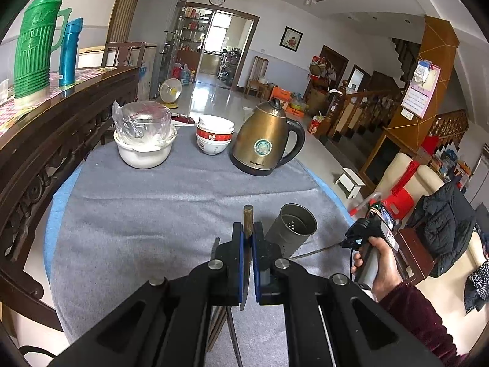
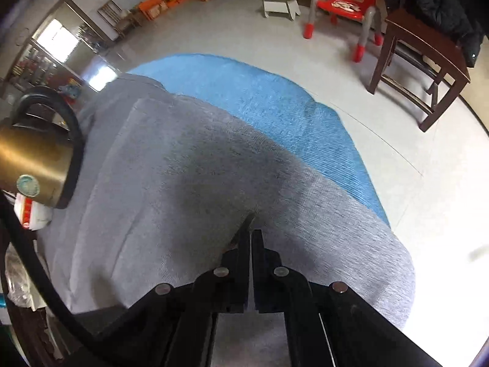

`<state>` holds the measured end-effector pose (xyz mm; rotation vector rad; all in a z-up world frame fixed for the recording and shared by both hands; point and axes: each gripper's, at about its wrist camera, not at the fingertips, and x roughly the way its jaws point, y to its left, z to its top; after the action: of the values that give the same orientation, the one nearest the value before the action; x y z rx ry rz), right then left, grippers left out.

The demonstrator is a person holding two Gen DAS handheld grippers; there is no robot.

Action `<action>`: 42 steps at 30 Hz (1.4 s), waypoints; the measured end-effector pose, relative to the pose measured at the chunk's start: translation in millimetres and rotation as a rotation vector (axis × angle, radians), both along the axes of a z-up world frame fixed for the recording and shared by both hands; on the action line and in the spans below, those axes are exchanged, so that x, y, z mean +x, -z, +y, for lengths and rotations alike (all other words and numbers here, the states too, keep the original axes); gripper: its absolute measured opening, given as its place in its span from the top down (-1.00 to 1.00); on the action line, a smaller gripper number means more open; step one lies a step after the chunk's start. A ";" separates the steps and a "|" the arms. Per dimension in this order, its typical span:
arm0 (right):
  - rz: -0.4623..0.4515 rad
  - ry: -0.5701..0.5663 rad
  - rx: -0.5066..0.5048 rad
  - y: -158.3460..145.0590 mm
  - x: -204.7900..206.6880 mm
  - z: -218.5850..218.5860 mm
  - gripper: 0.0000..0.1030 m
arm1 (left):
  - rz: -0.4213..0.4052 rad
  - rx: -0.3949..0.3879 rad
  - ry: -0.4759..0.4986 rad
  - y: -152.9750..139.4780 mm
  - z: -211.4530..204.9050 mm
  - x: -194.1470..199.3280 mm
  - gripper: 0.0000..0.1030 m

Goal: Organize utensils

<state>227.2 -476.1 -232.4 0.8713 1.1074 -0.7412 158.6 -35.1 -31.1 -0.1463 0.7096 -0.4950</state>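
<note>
Brass-coloured and slim, a utensil handle (image 1: 248,220) juts up between the blue-padded fingers (image 1: 239,244) of the left gripper (image 1: 248,235), which is closed tight on it, while the dark shaft runs back under the tool toward 6 o'clock, beside what look like more thin utensils (image 1: 217,324) lying on the grey cloth (image 1: 152,214). Just beside the gripper, at about 1 o'clock from it, stands the perforated metal holder (image 1: 293,226), tilted with its open mouth up and apparently the destination. The right gripper (image 2: 250,235), seen in its own view over the grey cloth and blue cloth (image 2: 259,98), has its jaws drawn almost together on a thin dark sliver (image 2: 248,220) that pokes out at its tips; whether this is a utensil and how firmly it is gripped cannot be told. The person's right hand (image 1: 379,263) holds that tool at 3 o'clock in the left view. The likely trouble: the holder is light and already leaning, so a nudge from the left tool or a utensil striking its rim could topple it; the long shaft could also pivot in the narrow grip and slip. A gold kettle (image 1: 266,140), stacked bowls (image 1: 215,134) and a wrapped pot (image 1: 143,134) sit at 12 o'clock, well apart.
</note>
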 end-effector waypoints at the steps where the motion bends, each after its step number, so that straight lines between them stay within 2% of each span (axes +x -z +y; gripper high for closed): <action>1: 0.010 0.000 -0.013 -1.4 2.5 0.7 0.94 | 0.002 -0.004 0.002 0.4 1.5 1.4 0.90; 5: 0.008 -0.019 0.009 -4.1 10.8 1.6 0.90 | 0.006 -0.015 0.016 2.0 4.1 5.3 0.90; 6: 0.006 -0.028 0.009 -5.4 10.0 1.6 0.81 | 0.008 -0.020 0.021 2.6 5.4 6.7 0.90; 7: 0.001 -0.032 0.006 -6.1 10.4 1.1 0.54 | 0.010 -0.024 0.023 2.9 5.8 7.5 0.90; 8: -0.013 -0.034 0.010 -6.8 7.4 0.7 0.37 | 0.013 -0.029 0.027 3.6 6.6 9.5 0.90; 9: -0.030 -0.025 0.024 -6.7 2.3 -1.1 0.05 | 0.016 -0.033 0.030 4.7 7.5 11.1 0.90; 10: -0.048 -0.011 0.032 -6.6 -1.2 -2.7 -0.13 | 0.017 -0.034 0.032 5.9 7.6 12.5 0.90; 12: -0.035 0.009 0.019 -7.8 -9.0 -6.1 -0.09 | 0.024 -0.038 0.034 8.0 7.4 15.3 0.90; 13: -0.022 0.009 0.031 -5.8 -9.7 -7.4 0.09 | 0.029 -0.041 0.035 9.0 7.0 16.8 0.90; 15: -0.002 0.002 0.007 -7.3 -6.9 -6.5 0.24 | 0.035 -0.043 0.037 10.7 6.5 18.4 0.90; 19: 0.020 -0.007 0.022 -7.9 8.7 -0.8 0.27 | 0.034 -0.044 0.045 10.4 4.1 17.0 0.90; 22: 0.090 -0.012 -0.028 -7.8 22.4 8.2 0.27 | 0.030 -0.039 0.047 9.3 3.0 15.2 0.90; 24: 0.131 -0.005 -0.058 -8.2 31.0 12.7 0.42 | 0.031 -0.034 0.046 9.2 2.2 14.5 0.90; 26: 0.204 -0.056 -0.128 -8.4 44.8 22.9 0.55 | 0.030 -0.030 0.041 9.0 2.0 13.8 0.90; 27: 0.220 -0.082 -0.160 -8.7 49.9 29.6 0.68 | 0.033 -0.030 0.037 8.5 2.2 13.6 0.90; 29: 0.252 -0.126 -0.218 -10.2 55.3 38.8 0.68 | 0.032 -0.026 0.028 6.6 3.3 12.3 0.90; 31: 0.205 -0.133 -0.214 -12.0 50.9 39.5 0.69 | 0.019 -0.017 0.017 3.2 4.7 10.0 0.90; 32: 0.169 -0.136 -0.194 -13.8 45.3 38.7 0.73 | 0.013 -0.012 0.012 2.1 5.5 9.1 0.90; 33: 0.127 -0.138 -0.175 -17.0 38.5 38.7 0.87 | 0.006 -0.006 0.004 -0.1 6.0 7.8 0.90; 35: 0.042 -0.131 -0.166 -29.6 21.3 36.0 0.89 | 0.002 0.003 -0.004 -2.4 5.1 7.9 0.90; 39: -0.179 -0.085 -0.079 -52.3 -14.6 24.8 0.88 | -0.012 0.013 -0.006 -9.0 -0.6 5.3 0.90; 42: -0.336 -0.090 -0.034 -77.0 -36.7 25.7 0.88 | -0.027 0.001 0.006 -18.1 -6.4 5.2 0.90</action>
<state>190.5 -450.4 -155.4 0.8745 0.8266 -0.5140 163.7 -41.5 -12.9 -0.1360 0.6837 -0.5019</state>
